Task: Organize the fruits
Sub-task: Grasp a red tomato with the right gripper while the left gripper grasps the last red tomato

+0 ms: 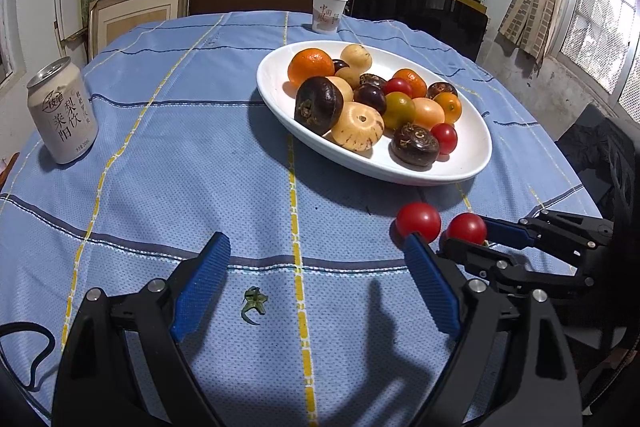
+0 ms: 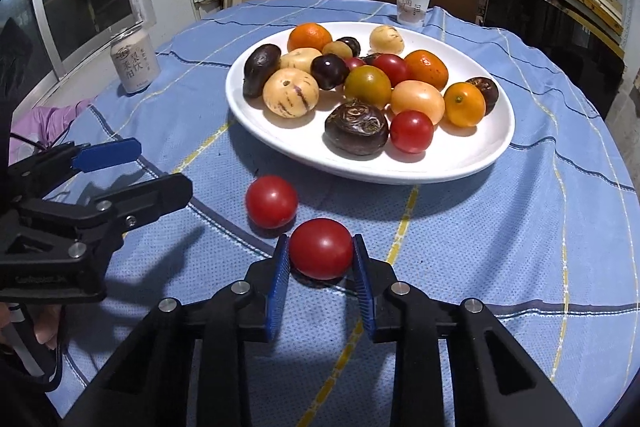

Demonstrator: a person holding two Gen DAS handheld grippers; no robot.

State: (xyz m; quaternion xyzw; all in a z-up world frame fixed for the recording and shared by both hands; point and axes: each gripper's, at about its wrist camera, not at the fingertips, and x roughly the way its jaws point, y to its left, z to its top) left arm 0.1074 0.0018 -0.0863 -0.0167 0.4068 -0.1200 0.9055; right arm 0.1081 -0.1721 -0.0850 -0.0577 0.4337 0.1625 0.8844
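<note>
At the far left of the right wrist view a drink can [image 2: 135, 66] stands on the blue tablecloth [image 2: 520, 227], and below it the left gripper [image 2: 138, 169] hangs with its jaws spread wide, holding nothing. Toward the middle, one loose red tomato [image 2: 271, 201] lies on the cloth just beside a second tomato [image 2: 321, 248], which the right gripper [image 2: 320, 257] has clamped between its blue pads. Above them sits the white plate [image 2: 472, 163] heaped with fruit, and a paper cup [image 2: 413, 5] stands behind it.

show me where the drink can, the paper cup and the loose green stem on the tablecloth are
drink can [image 1: 64, 115], left wrist view, middle of its printed side.
paper cup [image 2: 413, 5], right wrist view, middle of its wall.
green stem [image 1: 253, 303], left wrist view, its centre.
</note>
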